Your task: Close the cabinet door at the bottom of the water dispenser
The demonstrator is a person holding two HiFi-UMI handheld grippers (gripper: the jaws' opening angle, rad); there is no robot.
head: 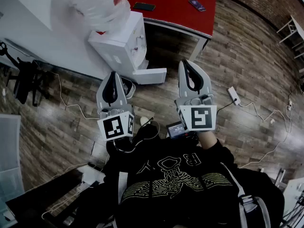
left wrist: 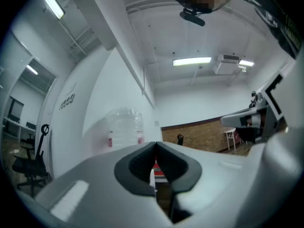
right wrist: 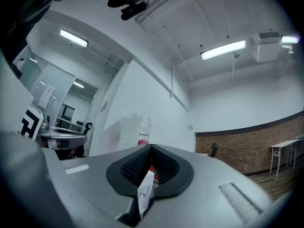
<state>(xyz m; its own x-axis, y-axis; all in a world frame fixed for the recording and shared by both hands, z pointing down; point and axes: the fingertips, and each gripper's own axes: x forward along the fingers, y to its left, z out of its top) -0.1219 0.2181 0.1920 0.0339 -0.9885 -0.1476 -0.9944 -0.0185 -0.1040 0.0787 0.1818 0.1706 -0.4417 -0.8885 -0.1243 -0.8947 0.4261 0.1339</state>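
A white water dispenser [head: 118, 49] stands against the wall, a clear bottle [head: 95, 4] on top of it. Its bottom cabinet door [head: 151, 75] is swung open and sticks out over the floor towards me. My left gripper [head: 113, 82] hangs just short of the dispenser's base, shut and empty. My right gripper [head: 188, 70] is to the right of the open door, apart from it, also shut with nothing held. In the left gripper view the closed jaws [left wrist: 156, 146] point at the bottle [left wrist: 124, 127]. The right gripper view has shut jaws [right wrist: 152, 147] below the bottle [right wrist: 137, 129].
A red table [head: 180, 4] with a phone [head: 144, 6] on it stands right behind the dispenser. A black office chair [head: 23, 80] is at the left. Cables and a power strip [head: 233, 95] lie on the wood floor to the right.
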